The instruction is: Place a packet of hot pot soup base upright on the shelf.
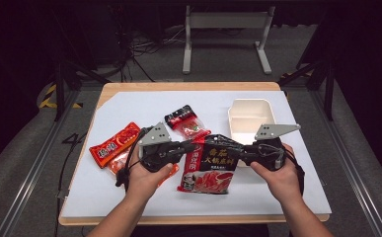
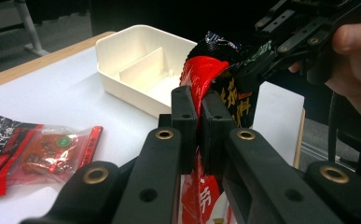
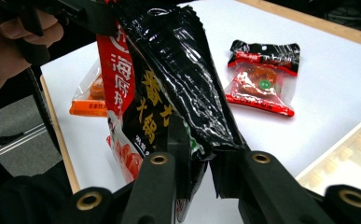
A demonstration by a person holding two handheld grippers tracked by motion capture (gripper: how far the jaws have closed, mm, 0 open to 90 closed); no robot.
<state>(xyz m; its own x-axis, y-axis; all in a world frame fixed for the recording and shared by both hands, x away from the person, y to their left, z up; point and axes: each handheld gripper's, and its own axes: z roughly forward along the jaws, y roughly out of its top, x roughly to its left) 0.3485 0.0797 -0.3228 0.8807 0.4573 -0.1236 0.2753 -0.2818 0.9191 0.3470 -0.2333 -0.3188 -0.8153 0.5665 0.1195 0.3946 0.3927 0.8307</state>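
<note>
Black/red pouch [image 1: 210, 165]: Chinese txt, prob. 番茄火锅底料.

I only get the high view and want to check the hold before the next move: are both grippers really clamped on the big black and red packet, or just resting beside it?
Observer: Yes. In the left gripper view, the left gripper has its fingers pressed on the red edge of the big packet.
Operator: And the right one?
Observer: In its own view, the right gripper pinches the packet's black crimped edge.
Operator: Is the packet lying on the table?
Observer: Its top is lifted and hangs between the two grippers; I can't tell whether the bottom edge touches.
Operator: Anything in the white box?
Observer: The white box looks empty, with a divider inside.
</note>
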